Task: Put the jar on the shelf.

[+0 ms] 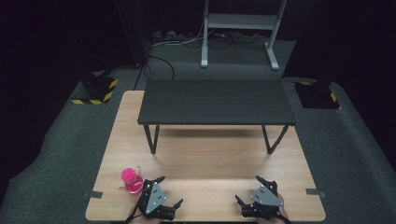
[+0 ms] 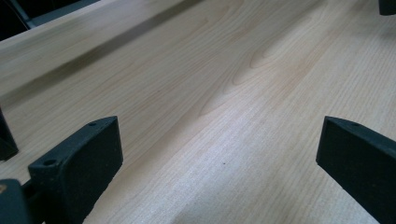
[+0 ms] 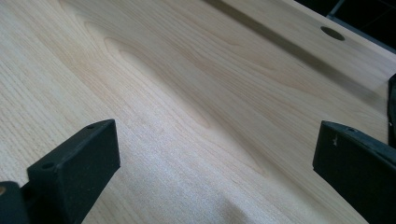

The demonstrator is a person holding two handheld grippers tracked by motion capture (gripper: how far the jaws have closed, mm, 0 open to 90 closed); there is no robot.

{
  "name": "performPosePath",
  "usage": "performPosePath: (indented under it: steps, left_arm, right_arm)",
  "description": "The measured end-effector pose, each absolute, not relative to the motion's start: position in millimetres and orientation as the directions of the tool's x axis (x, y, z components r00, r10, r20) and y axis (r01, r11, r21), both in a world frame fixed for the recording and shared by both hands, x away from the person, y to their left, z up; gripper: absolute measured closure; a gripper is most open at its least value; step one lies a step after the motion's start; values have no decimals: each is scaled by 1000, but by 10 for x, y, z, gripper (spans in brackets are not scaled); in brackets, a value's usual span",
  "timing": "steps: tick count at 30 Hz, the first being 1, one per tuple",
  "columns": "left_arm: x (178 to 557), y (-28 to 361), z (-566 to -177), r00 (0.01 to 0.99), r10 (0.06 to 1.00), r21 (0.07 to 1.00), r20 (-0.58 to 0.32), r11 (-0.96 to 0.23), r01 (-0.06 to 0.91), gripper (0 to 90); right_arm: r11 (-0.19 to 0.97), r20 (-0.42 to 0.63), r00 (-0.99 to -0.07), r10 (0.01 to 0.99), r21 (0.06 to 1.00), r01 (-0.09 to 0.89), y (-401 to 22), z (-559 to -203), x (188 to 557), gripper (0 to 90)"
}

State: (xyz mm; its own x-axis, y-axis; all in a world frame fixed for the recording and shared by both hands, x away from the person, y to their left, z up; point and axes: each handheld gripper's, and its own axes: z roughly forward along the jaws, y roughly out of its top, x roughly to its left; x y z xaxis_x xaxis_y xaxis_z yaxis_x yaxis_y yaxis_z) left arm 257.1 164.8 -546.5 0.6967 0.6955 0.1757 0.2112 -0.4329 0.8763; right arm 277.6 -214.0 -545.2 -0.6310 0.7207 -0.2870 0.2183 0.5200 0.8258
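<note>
While both grippers rest low at the near table edge, the scene reads so:
Flask: pink flask [image 1: 131, 180] stands on the wooden table [image 1: 210, 154], just beside the left gripper [image 1: 169, 190], off its outer side, not between its jaws.
Left jaws: spread wide, bare wood between them in the left gripper view [image 2: 219, 154].
Right jaws: right gripper [image 1: 248, 187] spread wide, bare wood between [image 3: 215, 158]; well apart from the flask.
Pose: both grippers lie near the table's front edge, jaws angled toward the dark shelf [image 1: 217, 100].
</note>
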Motion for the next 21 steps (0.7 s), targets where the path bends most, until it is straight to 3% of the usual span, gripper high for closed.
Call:
performPosePath:
  steps: [21]
  left_arm:
    - [2459, 1569, -5123, 736, 666, 915, 122, -363, 176, 9]
  right_arm:
    - [506, -278, -631, 724, 836, 213, -2159, -5448, 2768, 4]
